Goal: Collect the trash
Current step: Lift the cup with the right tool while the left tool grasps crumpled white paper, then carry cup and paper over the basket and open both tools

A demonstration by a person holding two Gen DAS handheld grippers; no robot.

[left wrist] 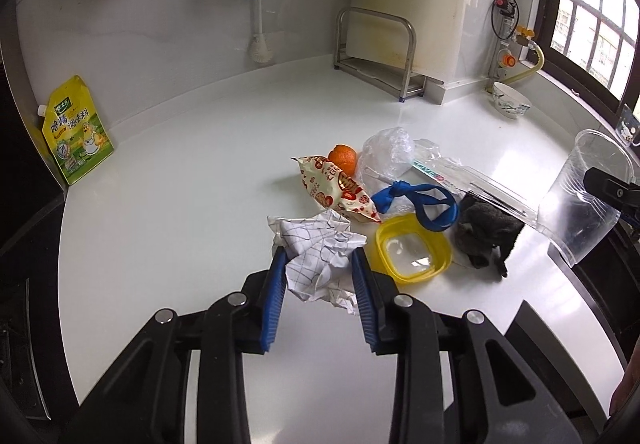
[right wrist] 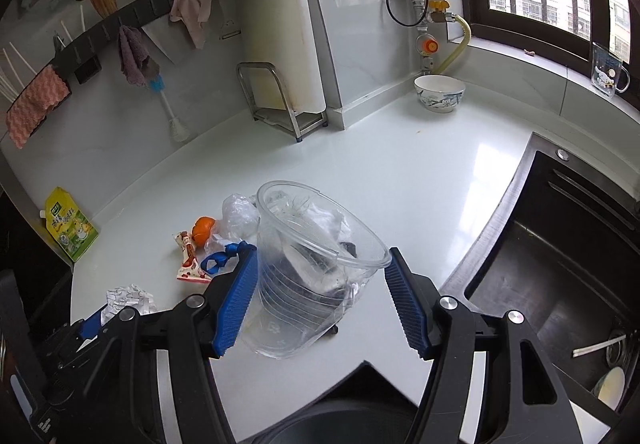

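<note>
A crumpled checked paper (left wrist: 320, 260) lies on the white counter (left wrist: 180, 203) between the blue pads of my left gripper (left wrist: 320, 264), whose jaws touch its sides. Behind it lie a red-patterned snack wrapper (left wrist: 340, 189), an orange peel (left wrist: 343, 159), a clear plastic bag (left wrist: 386, 155), a blue strap (left wrist: 424, 203), a yellow-rimmed lid (left wrist: 414, 254) and a dark cloth (left wrist: 486, 236). My right gripper (right wrist: 320, 284) is open around a tilted clear plastic cup (right wrist: 312, 272); only its left pad touches the cup. The cup also shows in the left wrist view (left wrist: 584, 203).
A yellow seasoning pouch (left wrist: 76, 131) stands at the left wall. A metal rack (left wrist: 380, 51) and a bowl (right wrist: 439, 92) sit at the back. A dark sink (right wrist: 560, 264) opens to the right. Cloths hang on a wall rail (right wrist: 132, 19).
</note>
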